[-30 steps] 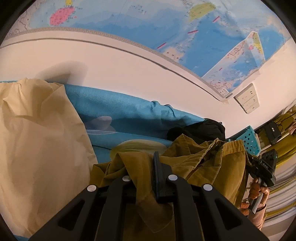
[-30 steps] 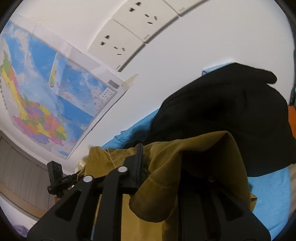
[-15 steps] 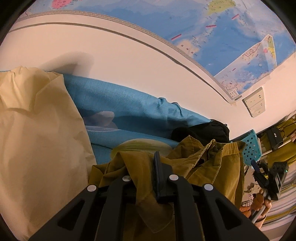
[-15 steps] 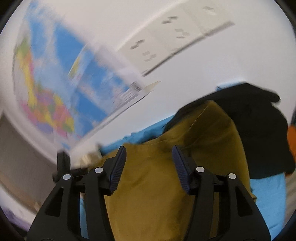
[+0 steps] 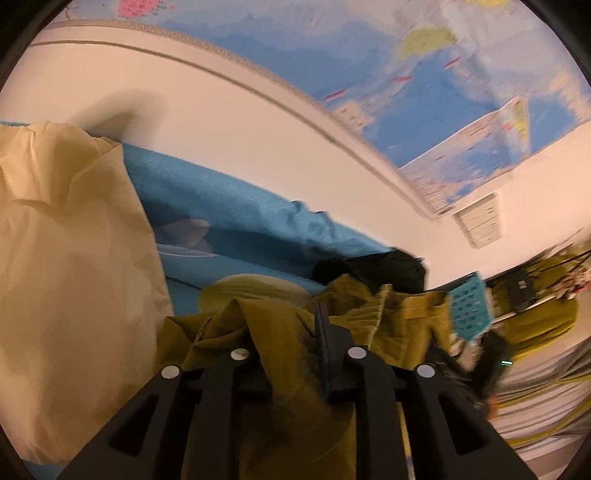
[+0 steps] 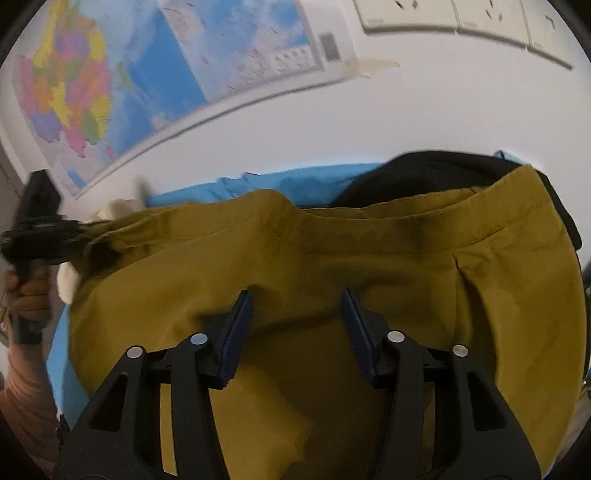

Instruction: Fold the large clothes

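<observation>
An olive garment [image 6: 332,266] lies spread on the blue sheet [image 6: 317,184], its hem toward the wall. My right gripper [image 6: 295,295] hovers over it. Its jaws are apart and closing, with no cloth pinched between the blue pads. In the left wrist view the same olive garment [image 5: 280,332] is bunched, draped over one finger and filling the gap of my left gripper [image 5: 284,321]. Those jaws are opening while cloth still sits between them. The right wrist view shows the left gripper [image 6: 37,229] at the far left, held by a hand [image 6: 29,295].
A large cream cloth [image 5: 74,240] covers the bed to the left. A black garment [image 6: 424,173] lies against the wall behind the olive one. A teal basket [image 5: 469,310] stands to the right. A map [image 6: 110,85] and sockets [image 6: 443,14] are on the wall.
The right gripper let go of the olive cloth, opened and swung sideways while rolling; the garment now lies flat under it. The left jaws have widened slightly around their bunch.
</observation>
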The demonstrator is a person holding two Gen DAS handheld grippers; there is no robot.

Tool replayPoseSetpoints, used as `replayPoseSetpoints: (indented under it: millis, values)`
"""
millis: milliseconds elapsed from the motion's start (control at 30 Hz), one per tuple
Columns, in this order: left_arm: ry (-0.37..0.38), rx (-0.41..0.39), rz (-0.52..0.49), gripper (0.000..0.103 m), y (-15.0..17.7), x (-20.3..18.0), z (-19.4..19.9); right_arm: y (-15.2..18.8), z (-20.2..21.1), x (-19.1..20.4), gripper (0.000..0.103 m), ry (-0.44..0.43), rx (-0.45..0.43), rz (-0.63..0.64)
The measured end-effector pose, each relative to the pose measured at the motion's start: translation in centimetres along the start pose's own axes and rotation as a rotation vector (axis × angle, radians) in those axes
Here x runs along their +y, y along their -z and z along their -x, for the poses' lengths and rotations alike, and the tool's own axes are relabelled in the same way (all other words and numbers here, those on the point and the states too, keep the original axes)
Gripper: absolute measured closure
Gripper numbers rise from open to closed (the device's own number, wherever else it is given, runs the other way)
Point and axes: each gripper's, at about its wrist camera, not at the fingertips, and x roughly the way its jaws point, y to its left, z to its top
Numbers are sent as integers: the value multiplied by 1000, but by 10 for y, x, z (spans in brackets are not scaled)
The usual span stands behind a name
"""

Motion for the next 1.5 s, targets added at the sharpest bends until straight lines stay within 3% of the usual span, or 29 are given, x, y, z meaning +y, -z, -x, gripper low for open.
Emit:
replayPoseSetpoints:
  millis: [33,67,133,267,400,567,667,767,867,933,1000,1067,1200,1333,1500]
  values:
    - [39,-8,5,75,1,-1,6,-1,-3,-2,57,6,2,0]
    - [73,-20,6,58,2,-3,10,-2,-6,-3,58,12,4,-4]
    - [129,-75,-6,48,5,-6,25,-2,-9,-4,58,25,8,3]
    - [160,-110,-84,48,19,-19,36,-3,-14,-3,58,34,13,5]
    - [62,-64,-245,48,47,-44,17,-3,6,0,56,40,-35,-5]
    - [-55,-5,-362,48,65,-56,-20,-2,26,37,56,-2,-87,132]
    - [-102,50,-335,48,64,-48,-49,-3,8,42,56,-2,-41,158]
    - [-129,75,-308,53,61,-30,-68,-5,-22,20,52,-4,13,92]
    - [-137,81,-282,58,61,-18,-74,-3,-26,2,53,-65,18,17]
    - [-143,50,-288,57,63,-20,-65,-3,-12,5,52,-56,-3,24]
    - [-131,-39,-336,54,71,-28,-37,-1,13,6,51,-77,-41,21]
    - [-93,-128,-368,41,85,-26,-2,7,55,3,45,-107,-121,20]
    - [-91,-257,-393,32,120,-2,62,45,128,-21,27,-50,-237,-12]
    - [-116,-258,-348,27,153,29,80,102,168,-66,21,34,-245,-144]
    - [-98,-209,-279,27,177,55,69,156,164,-100,18,0,-206,-321]
